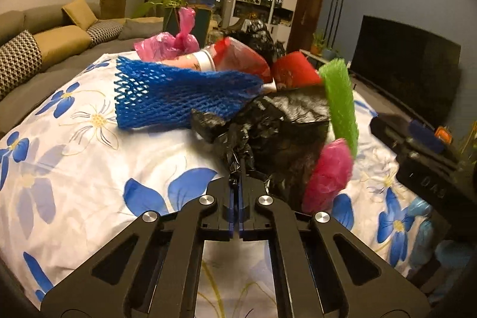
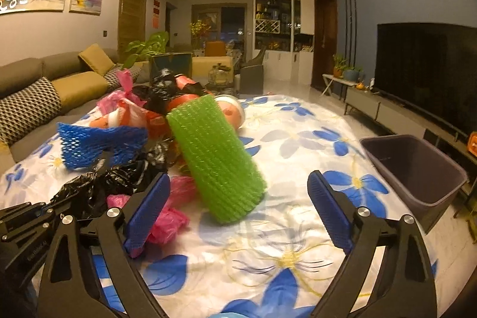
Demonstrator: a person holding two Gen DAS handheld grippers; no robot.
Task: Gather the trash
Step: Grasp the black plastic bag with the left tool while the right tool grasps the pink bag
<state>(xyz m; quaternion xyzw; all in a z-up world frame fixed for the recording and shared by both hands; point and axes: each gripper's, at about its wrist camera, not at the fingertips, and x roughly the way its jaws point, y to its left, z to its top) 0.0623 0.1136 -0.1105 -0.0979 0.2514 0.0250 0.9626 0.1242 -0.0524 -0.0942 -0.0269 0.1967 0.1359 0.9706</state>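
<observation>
Two grippers are at work over the flowered sheet, and they stand very differently. Your left gripper is pinched fully closed on a twist of the black plastic bag, which bunches up straight ahead of its tips. Your right gripper is spread wide with nothing between its blue pads.

The relation that matters is the green foam net sleeve. It lies directly ahead of your right gripper, just beyond the gap between the fingers, its near end lowest and closest and its long axis running away from you and slightly to the left, toward the heap. Your right hand is plainly the nearer one; from the left wrist view the sleeve sits off to the right, past the bag. A straight push forward should bring the open jaws around its near end.

The bin waits to your right, beside the sheet's edge. The blue foam net and pink bags lie left of the sleeve, near the black bag.
</observation>
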